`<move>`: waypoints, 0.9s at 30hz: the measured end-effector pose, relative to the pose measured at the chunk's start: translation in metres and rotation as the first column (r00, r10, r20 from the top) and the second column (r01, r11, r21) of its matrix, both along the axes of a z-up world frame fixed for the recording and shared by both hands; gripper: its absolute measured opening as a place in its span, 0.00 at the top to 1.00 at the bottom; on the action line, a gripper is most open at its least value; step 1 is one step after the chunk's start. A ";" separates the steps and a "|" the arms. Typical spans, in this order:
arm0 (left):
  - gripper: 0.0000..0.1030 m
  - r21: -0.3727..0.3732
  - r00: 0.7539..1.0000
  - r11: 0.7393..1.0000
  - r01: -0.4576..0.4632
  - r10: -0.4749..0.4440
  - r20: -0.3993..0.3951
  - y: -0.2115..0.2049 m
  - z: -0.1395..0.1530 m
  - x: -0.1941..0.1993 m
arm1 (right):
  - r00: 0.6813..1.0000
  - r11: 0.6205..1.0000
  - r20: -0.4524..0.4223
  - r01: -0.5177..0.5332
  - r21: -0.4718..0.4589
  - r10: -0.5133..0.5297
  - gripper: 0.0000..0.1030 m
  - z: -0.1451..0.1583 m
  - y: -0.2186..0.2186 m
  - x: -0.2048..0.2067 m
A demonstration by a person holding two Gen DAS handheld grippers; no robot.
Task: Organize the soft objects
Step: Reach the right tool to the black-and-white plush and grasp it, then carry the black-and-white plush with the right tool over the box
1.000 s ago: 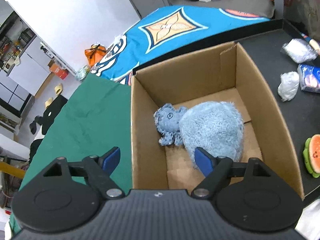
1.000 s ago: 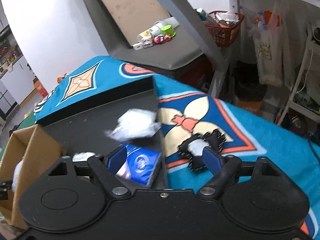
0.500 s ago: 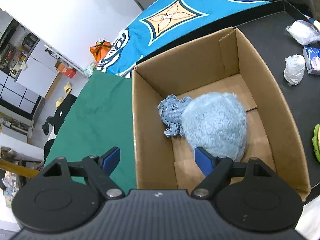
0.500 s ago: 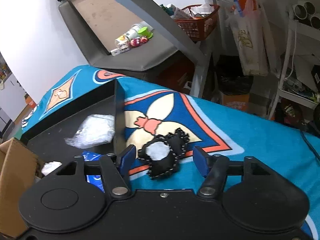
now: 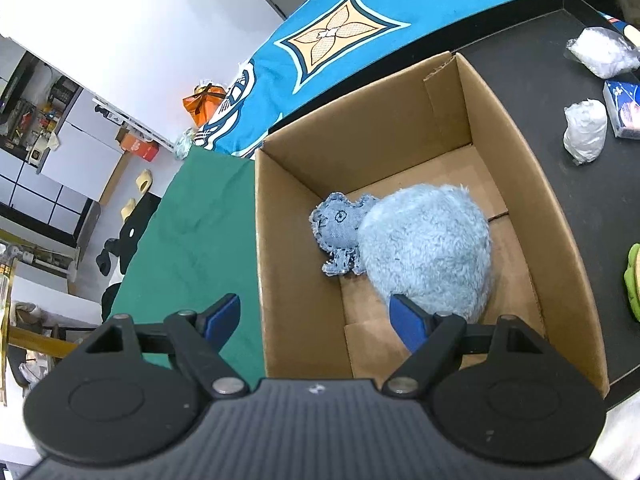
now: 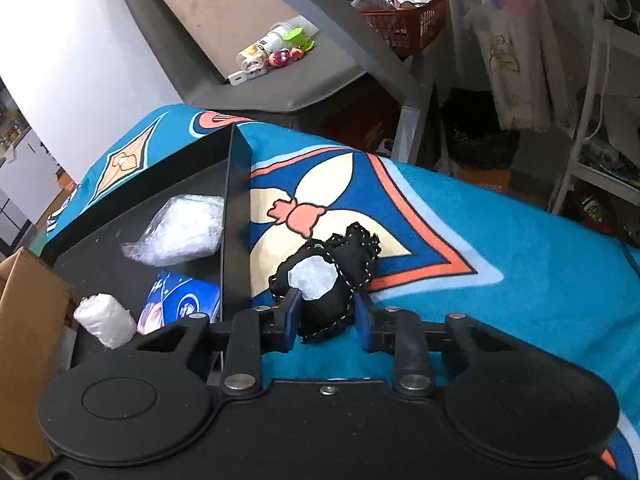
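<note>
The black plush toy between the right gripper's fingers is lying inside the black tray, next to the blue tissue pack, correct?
Not quite. In the right wrist view the black plush toy lies on the blue patterned cloth, outside the black tray, whose wall separates it from the blue tissue pack. It does sit between the right gripper's fingers.

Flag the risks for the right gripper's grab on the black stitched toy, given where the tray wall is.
1. The right gripper brackets only the near end of the black stitched toy; its far part trails loose and may slip or snag.
2. The black tray wall stands right beside the left finger, so a swing toward the cardboard box could clip it.
3. The fluffy blue plush fills much of the box floor.
</note>
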State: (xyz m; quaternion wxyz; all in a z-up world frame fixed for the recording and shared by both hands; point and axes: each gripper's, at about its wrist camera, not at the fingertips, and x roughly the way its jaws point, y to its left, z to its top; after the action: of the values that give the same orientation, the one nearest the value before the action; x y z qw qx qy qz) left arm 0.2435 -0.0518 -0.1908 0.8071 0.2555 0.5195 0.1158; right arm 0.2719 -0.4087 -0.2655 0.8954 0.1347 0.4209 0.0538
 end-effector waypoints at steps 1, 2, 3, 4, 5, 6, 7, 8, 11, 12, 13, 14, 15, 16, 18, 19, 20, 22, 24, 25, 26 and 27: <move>0.22 -0.002 1.000 1.000 -0.003 0.003 0.002 0.000 0.000 0.000 | 1.000 1.000 0.003 -0.004 -0.001 0.004 0.77 0.001 0.000 -0.002; 0.22 -0.004 1.000 1.000 -0.005 0.005 0.002 0.000 0.000 0.001 | 1.000 1.000 0.004 -0.008 0.002 0.008 0.78 0.001 0.000 -0.003; 0.22 -0.004 1.000 1.000 -0.005 0.005 0.000 0.000 0.000 0.001 | 1.000 1.000 0.005 -0.010 0.004 0.010 0.79 0.002 -0.001 -0.004; 0.22 -0.004 1.000 1.000 -0.002 0.002 0.000 0.001 0.000 0.000 | 1.000 1.000 0.006 -0.011 0.004 0.011 0.80 0.002 -0.001 -0.005; 0.22 -0.005 1.000 1.000 0.002 -0.002 -0.001 0.001 0.000 0.000 | 1.000 1.000 0.005 -0.012 0.000 0.012 0.80 0.003 0.000 -0.007; 0.22 -0.006 1.000 1.000 0.005 -0.005 -0.003 0.001 0.000 -0.001 | 1.000 1.000 0.003 -0.012 -0.005 0.012 0.80 0.003 0.000 -0.007; 0.22 -0.009 1.000 1.000 0.007 -0.007 -0.003 0.001 0.001 -0.001 | 1.000 1.000 -0.002 -0.012 -0.008 0.012 0.81 0.003 0.001 -0.008; 0.22 -0.012 1.000 1.000 0.009 -0.009 -0.002 0.002 0.002 -0.002 | 1.000 1.000 -0.005 -0.011 -0.014 0.011 0.81 0.004 0.002 -0.008; 0.22 -0.027 1.000 1.000 0.008 -0.008 0.002 0.006 0.003 -0.003 | 1.000 0.996 0.014 -0.019 -0.088 0.020 0.81 0.010 0.010 -0.011; 0.22 -0.035 1.000 0.999 0.007 -0.007 0.006 0.007 0.004 -0.004 | 1.000 0.996 0.007 -0.015 -0.089 0.016 0.81 0.010 0.010 -0.010; 0.22 -0.042 1.000 0.999 0.007 -0.007 0.011 0.008 0.005 -0.004 | 1.000 0.996 0.002 -0.010 -0.094 0.010 0.81 0.010 0.011 -0.011; 0.22 -0.049 1.000 0.999 0.008 -0.007 0.015 0.009 0.006 -0.005 | 1.000 0.994 0.002 -0.008 -0.105 0.008 0.81 0.011 0.011 -0.012; 0.22 -0.055 1.000 0.998 0.010 -0.009 0.020 0.009 0.007 -0.006 | 1.000 0.993 0.003 -0.005 -0.114 0.005 0.81 0.013 0.013 -0.013; 0.22 -0.063 1.000 0.998 0.010 -0.009 0.027 0.011 0.007 -0.006 | 1.000 0.993 0.000 -0.001 -0.117 0.001 0.81 0.015 0.014 -0.014; 0.22 -0.085 1.000 0.996 0.005 -0.003 0.031 0.014 0.008 -0.007 | 1.000 0.993 -0.002 0.003 -0.121 -0.003 0.81 0.019 0.016 -0.016; 0.22 -0.097 0.999 0.995 0.004 0.000 0.034 0.015 0.009 -0.008 | 1.000 0.991 -0.002 -0.004 -0.130 0.003 0.81 0.022 0.019 -0.016; 0.22 -0.107 0.999 0.994 0.004 0.000 0.038 0.016 0.010 -0.009 | 1.000 0.990 -0.002 -0.010 -0.140 0.010 0.81 0.024 0.021 -0.017; 0.22 -0.121 0.999 0.993 0.010 -0.005 0.044 0.019 0.011 -0.011 | 1.000 0.988 -0.004 -0.020 -0.151 0.020 0.81 0.030 0.024 -0.018; 0.22 -0.130 0.999 0.991 0.014 -0.008 0.051 0.021 0.013 -0.013 | 1.000 0.985 -0.002 -0.030 -0.169 0.030 0.81 0.035 0.027 -0.021; 0.22 -0.137 0.998 0.990 0.014 -0.006 0.054 0.023 0.014 -0.014 | 0.999 0.984 -0.003 -0.034 -0.178 0.034 0.81 0.037 0.029 -0.023; 0.22 -0.144 0.998 0.990 0.012 -0.004 0.059 0.025 0.015 -0.015 | 0.999 0.982 -0.005 -0.037 -0.184 0.037 0.81 0.040 0.030 -0.025; 0.22 -0.150 0.998 0.989 0.011 -0.001 0.063 0.028 0.015 -0.015 | 0.999 0.981 -0.007 -0.038 -0.188 0.038 0.81 0.042 0.031 -0.027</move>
State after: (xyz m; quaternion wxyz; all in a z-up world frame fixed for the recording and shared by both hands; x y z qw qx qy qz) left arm 0.2280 -0.0240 -0.1753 0.8404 0.1916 0.5002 0.0818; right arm 0.2453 -0.3777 -0.2239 0.9023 0.0417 0.4280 0.0308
